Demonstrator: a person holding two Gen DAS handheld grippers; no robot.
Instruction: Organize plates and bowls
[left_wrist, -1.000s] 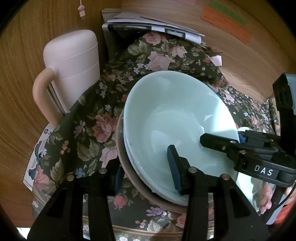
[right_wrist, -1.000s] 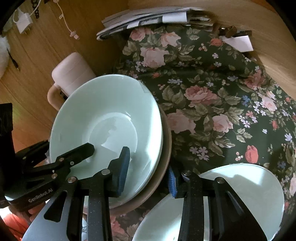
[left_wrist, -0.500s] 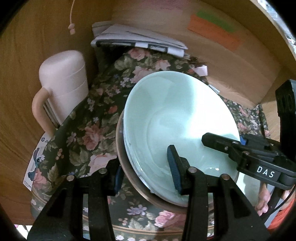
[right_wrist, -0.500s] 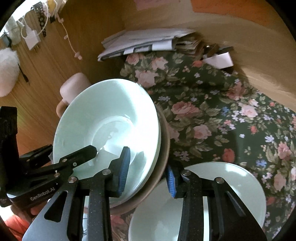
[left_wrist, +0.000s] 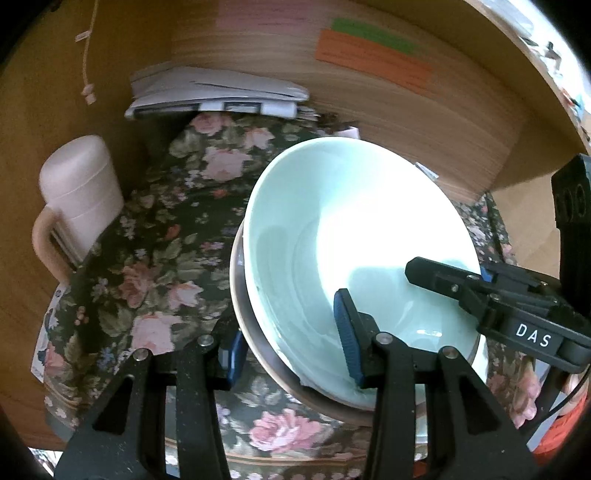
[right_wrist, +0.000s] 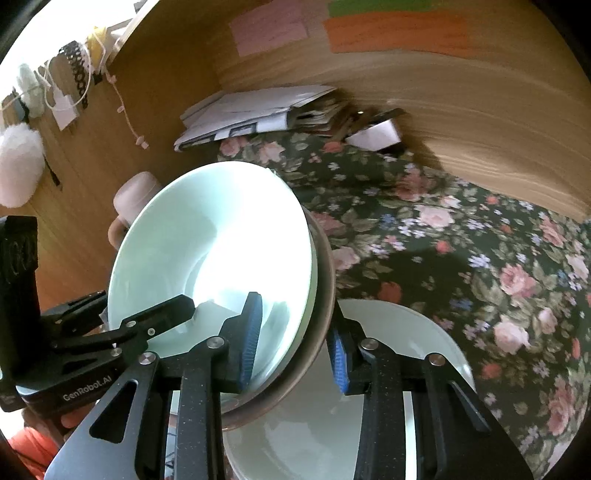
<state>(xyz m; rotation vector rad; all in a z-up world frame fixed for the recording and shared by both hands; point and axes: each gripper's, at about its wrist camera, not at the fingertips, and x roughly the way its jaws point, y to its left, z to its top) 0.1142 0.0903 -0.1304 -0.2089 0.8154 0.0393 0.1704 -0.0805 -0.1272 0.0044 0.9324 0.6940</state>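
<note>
Both grippers have lifted the nested bowls (left_wrist: 354, 236) off the floral cloth (left_wrist: 155, 258); left gripper (left_wrist: 291, 339) and right gripper (right_wrist: 295, 339) clamp opposite rims; raise evenly, level.

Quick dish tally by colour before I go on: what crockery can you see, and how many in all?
Pale green bowls in the held stack: at least 1; more may be nested
Brown dish under the stack: 1
Pale green plate on the floral cloth: 1
Pink lidded mug: 1
Total: 4
</note>
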